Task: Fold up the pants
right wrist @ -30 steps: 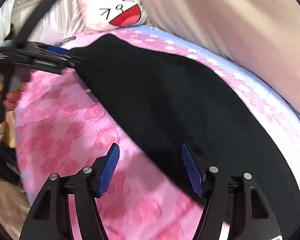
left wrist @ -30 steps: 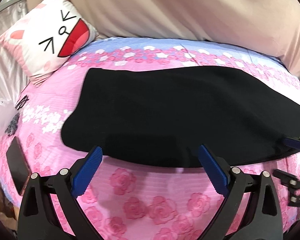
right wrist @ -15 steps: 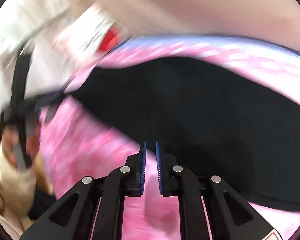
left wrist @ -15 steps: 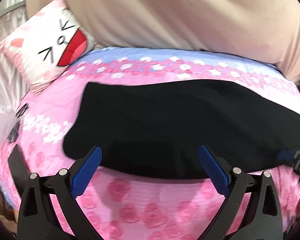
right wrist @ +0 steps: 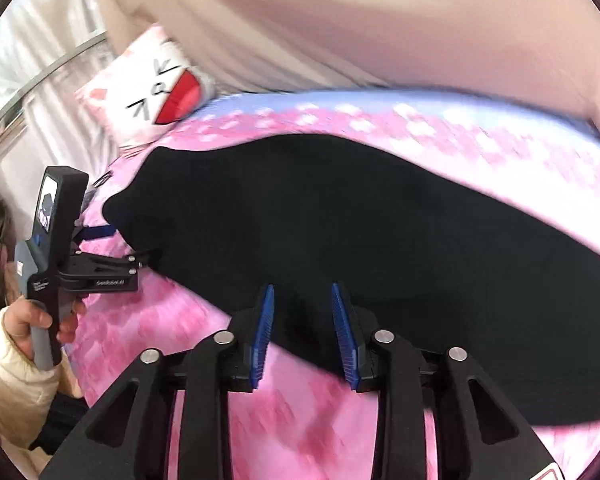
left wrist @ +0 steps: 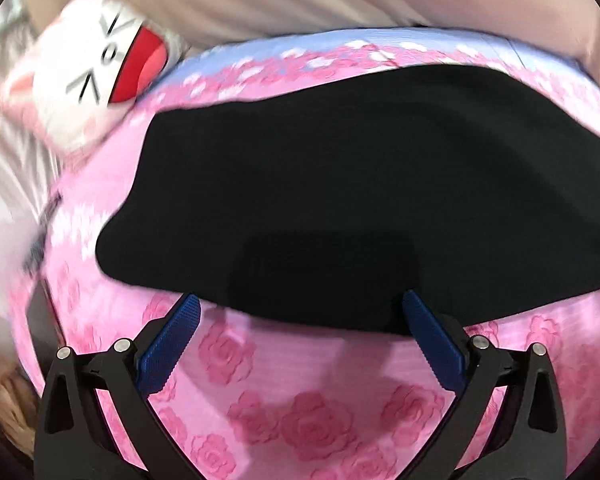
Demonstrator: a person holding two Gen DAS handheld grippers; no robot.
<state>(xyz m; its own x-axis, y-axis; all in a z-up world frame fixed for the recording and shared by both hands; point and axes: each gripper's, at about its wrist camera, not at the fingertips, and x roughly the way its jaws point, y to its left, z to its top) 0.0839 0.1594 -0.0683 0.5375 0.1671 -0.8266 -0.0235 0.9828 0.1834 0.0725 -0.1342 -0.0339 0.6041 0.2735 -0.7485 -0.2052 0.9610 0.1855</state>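
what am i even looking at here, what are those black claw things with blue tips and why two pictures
No robot here: a person holds a handheld gripper in each hand, each carrying a camera looking along its two blue-padded fingers. One picture comes from the left gripper, the other from the right gripper. Black pants lie spread on a pink floral bedsheet, with a cat-face pillow behind. The left one's jaws stand wide at the pants' near edge, holding nothing. The right one's jaws are narrower and opening over that edge; nothing looks gripped. Its picture also shows the person's hand on the other gripper's handle.
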